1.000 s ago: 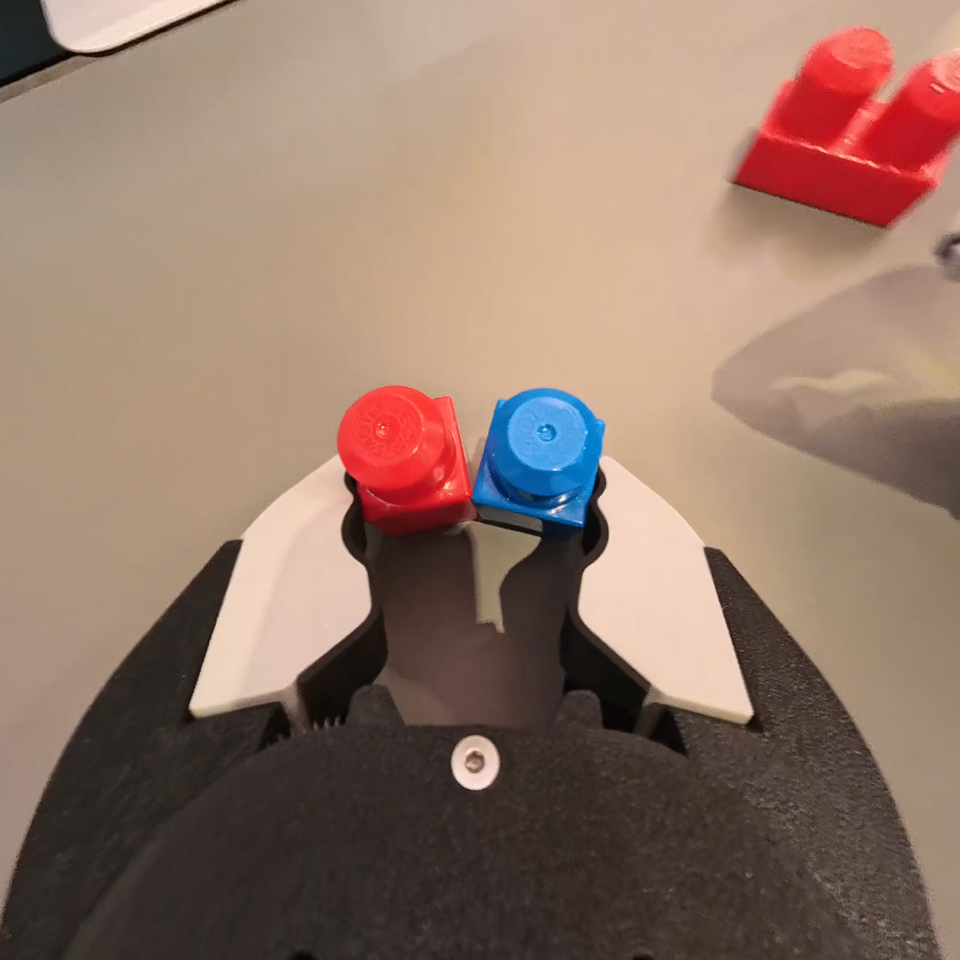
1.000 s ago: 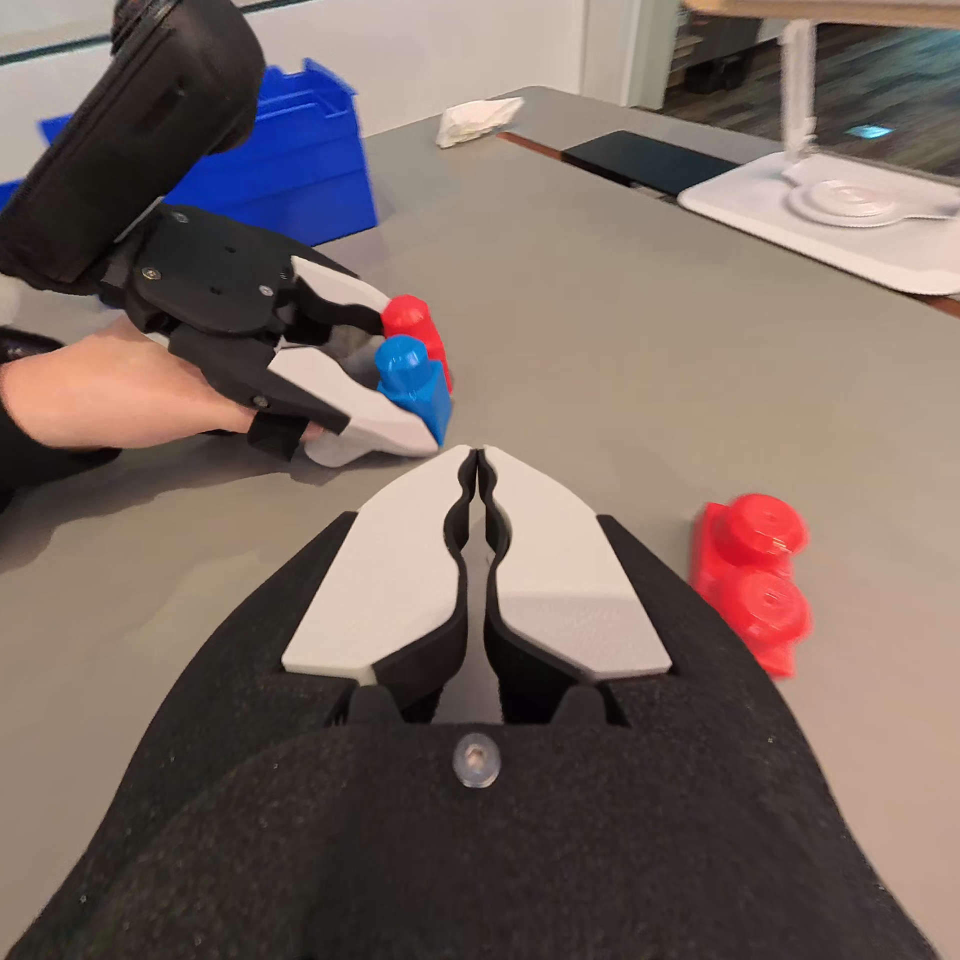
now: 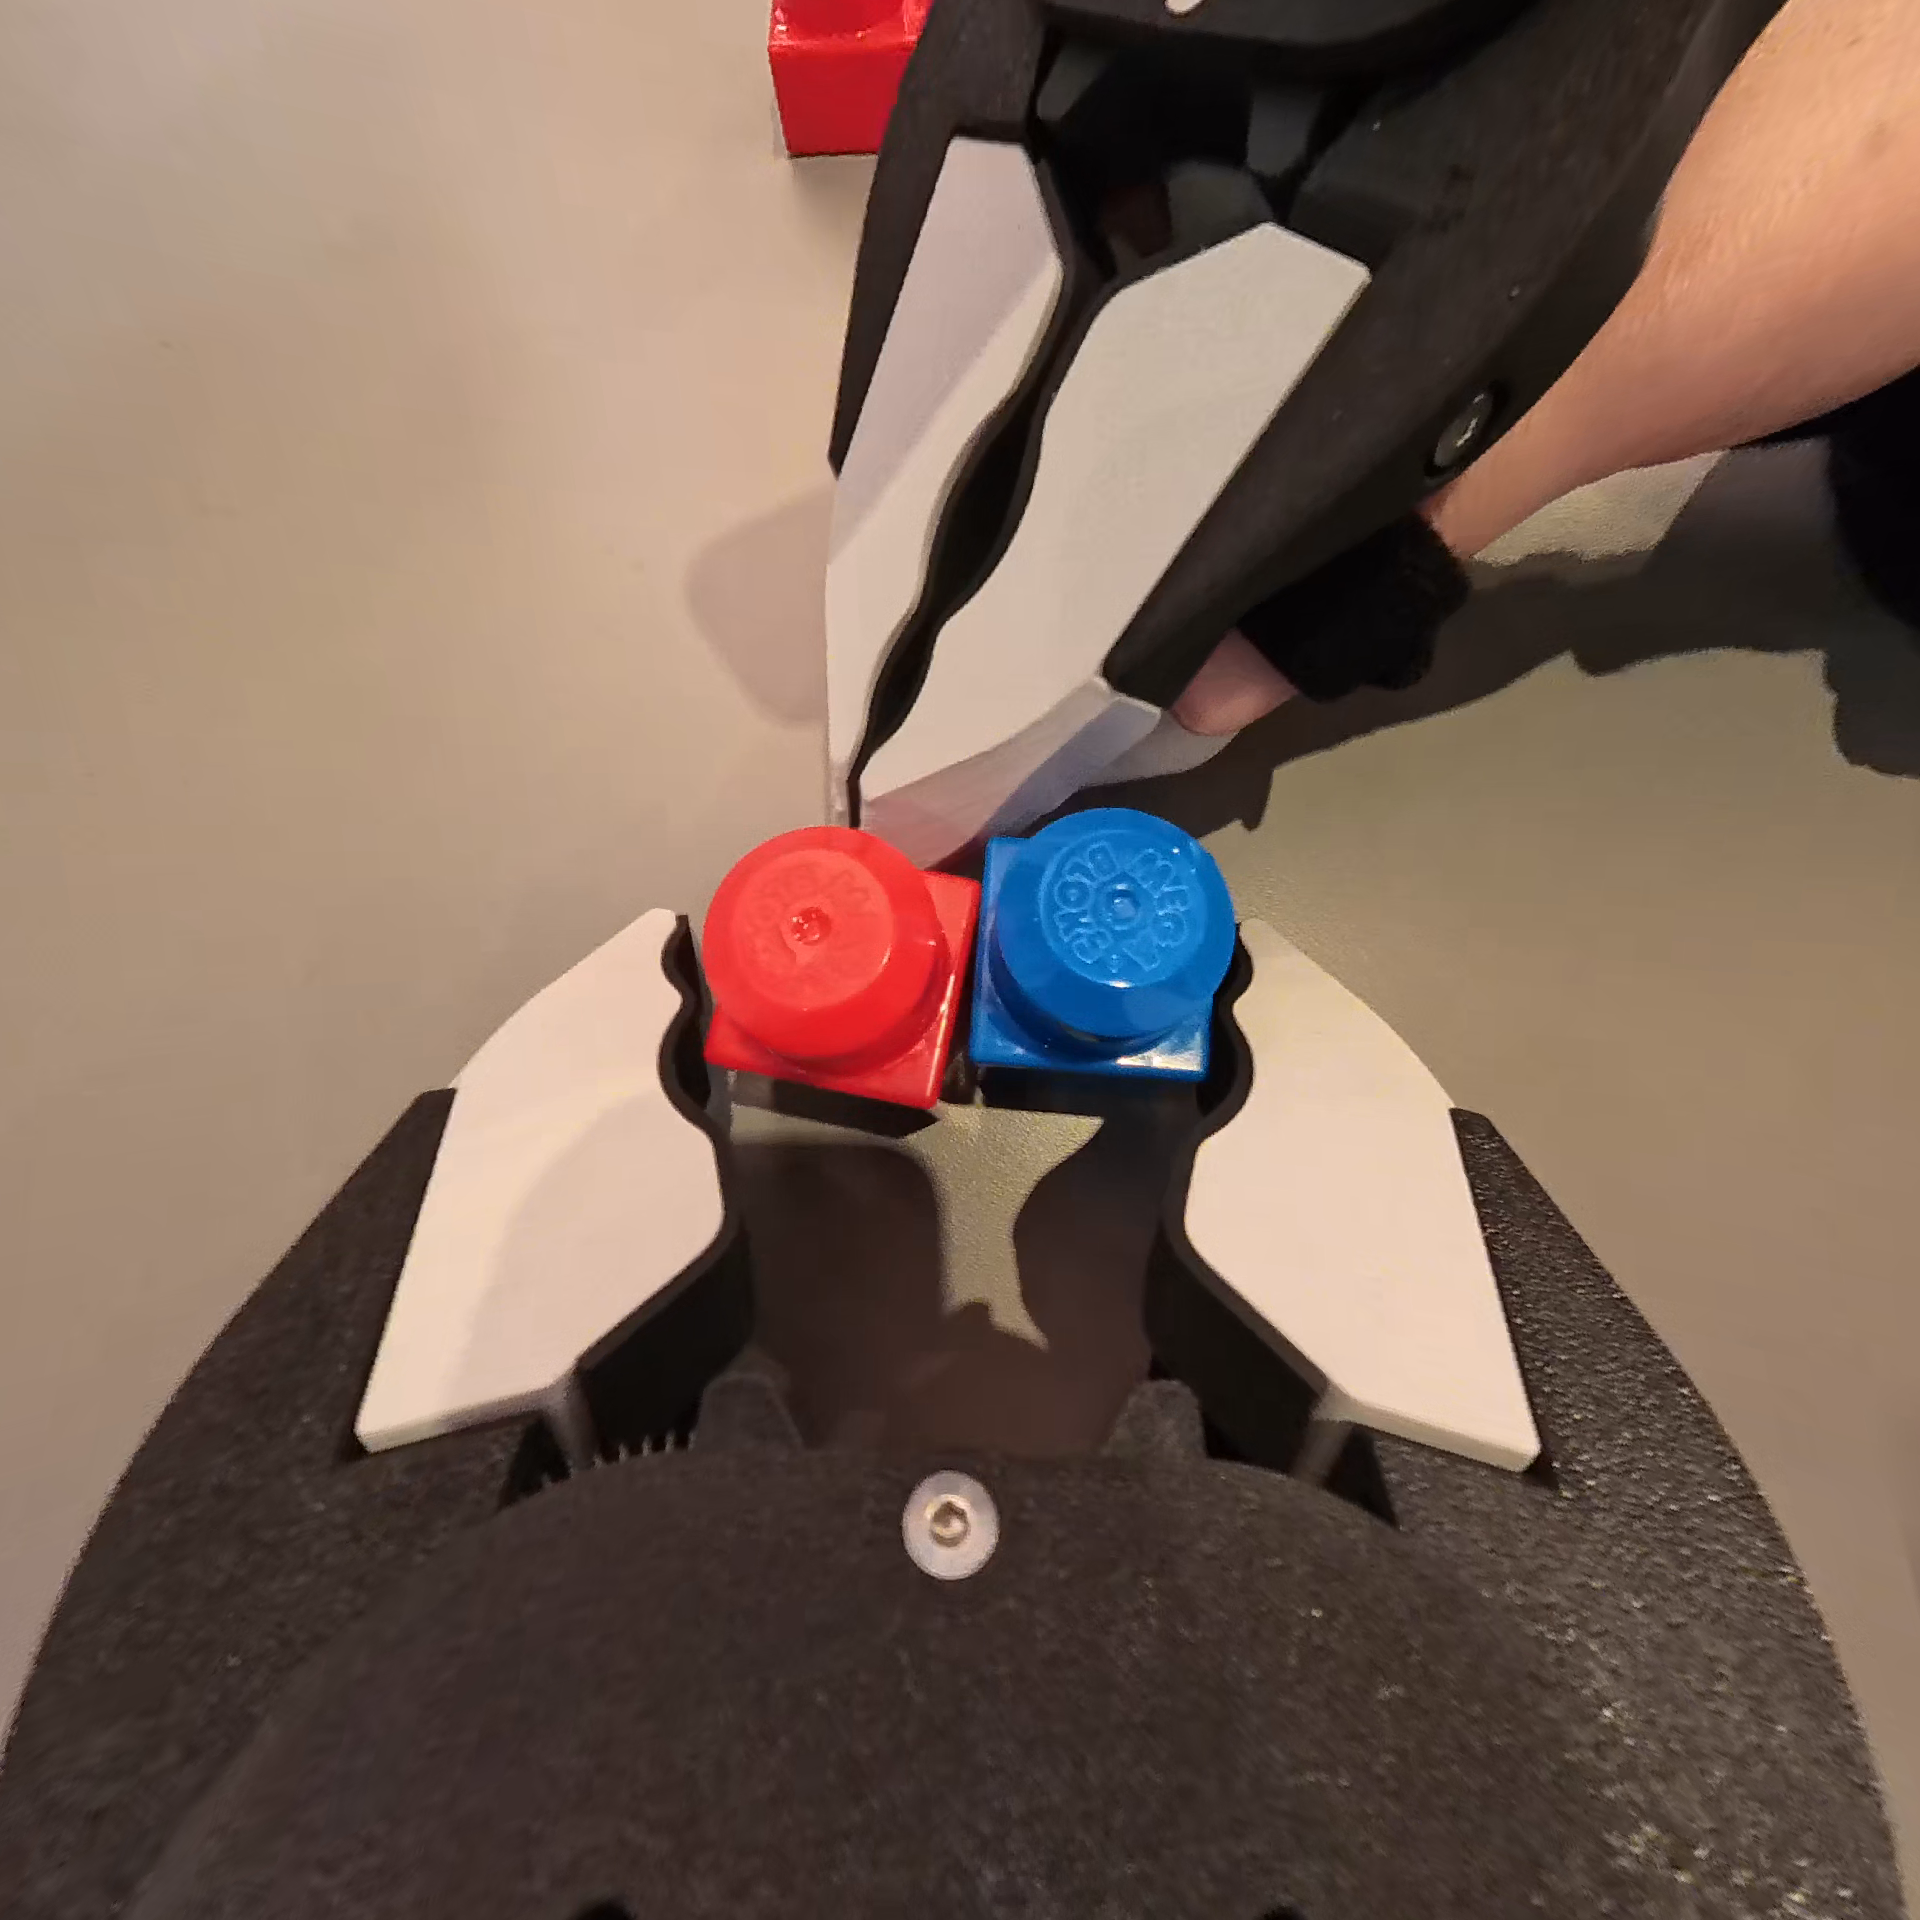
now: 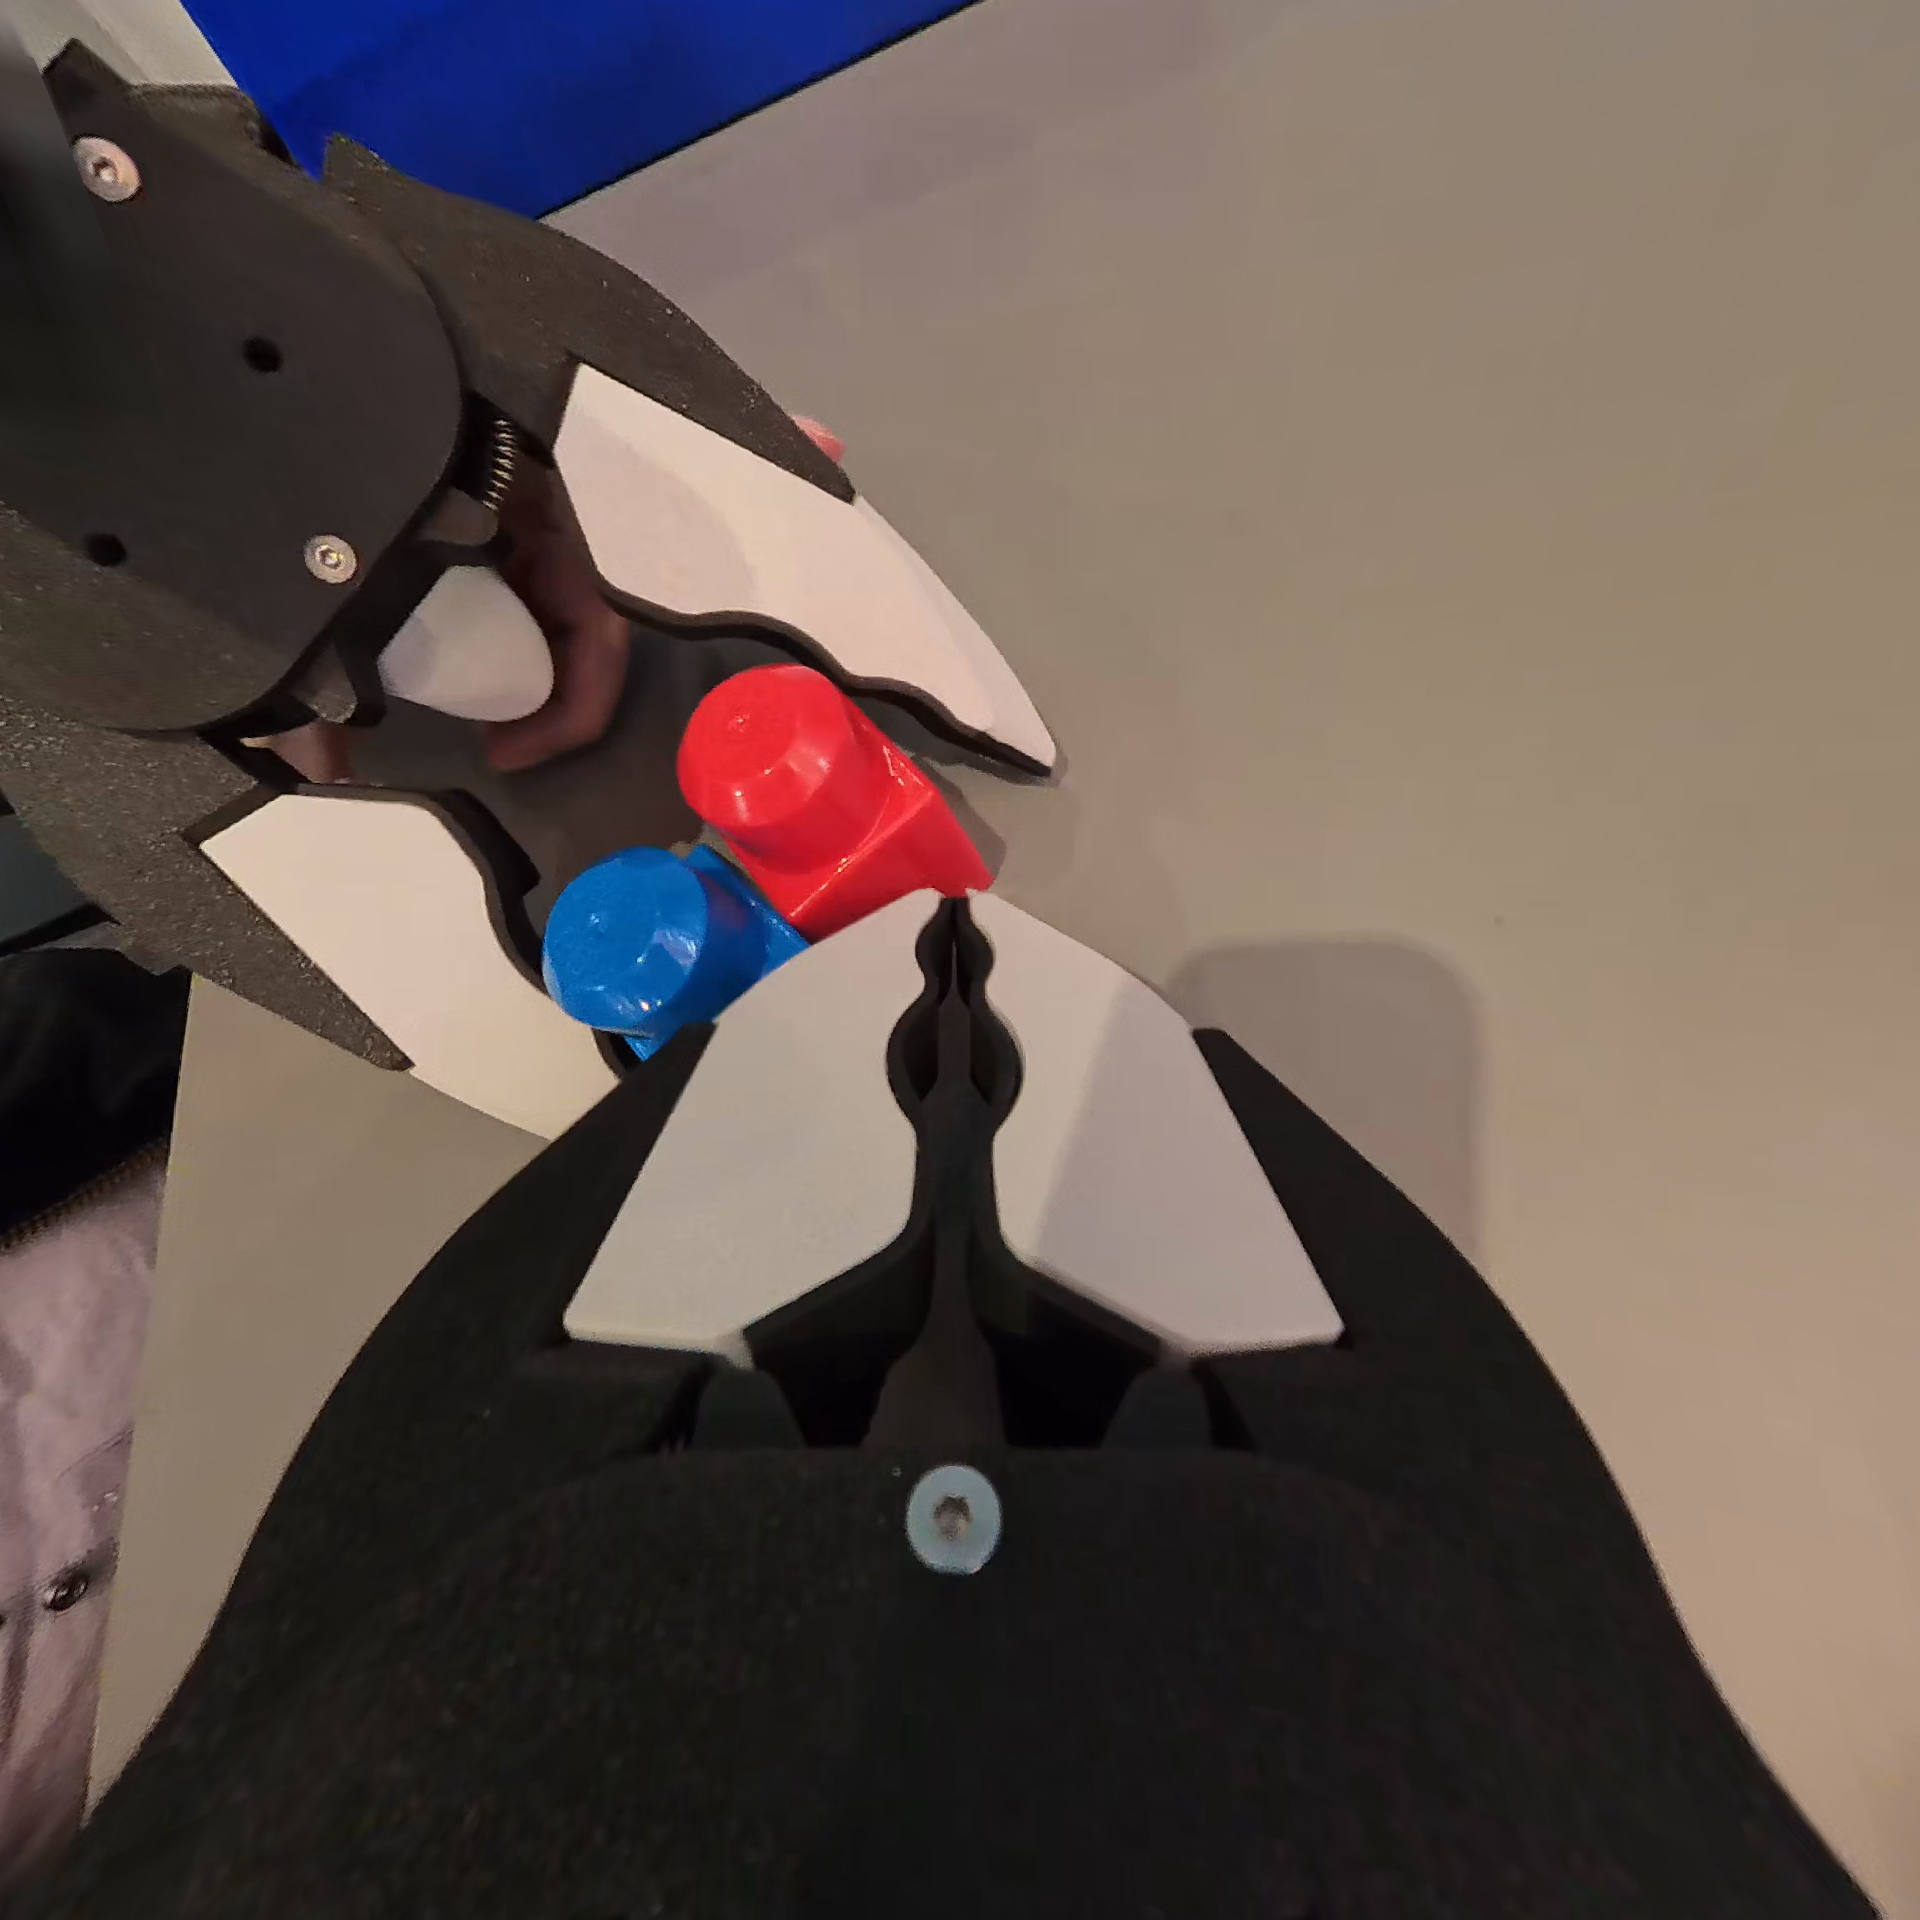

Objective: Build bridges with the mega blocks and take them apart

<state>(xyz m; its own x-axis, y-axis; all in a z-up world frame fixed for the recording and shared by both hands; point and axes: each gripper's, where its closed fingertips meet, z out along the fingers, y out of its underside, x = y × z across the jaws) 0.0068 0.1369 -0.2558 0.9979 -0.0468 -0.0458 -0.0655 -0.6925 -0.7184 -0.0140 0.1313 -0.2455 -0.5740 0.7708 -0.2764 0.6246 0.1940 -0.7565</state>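
Jaws of the left gripper clamp the red block and blue block side by side at frame centre, above the counter, while the right gripper (jaws pressed together, empty) touches the red block's base; rigid, light, slick plastic, best pinched across flat sides.

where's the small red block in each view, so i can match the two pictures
Left wrist view: the small red block sits at centre, on the left of the pair between the left gripper fingers.
Right wrist view: it sits up and left of centre, just beyond the shut right gripper.
Shared landmark: the blue block touching it.
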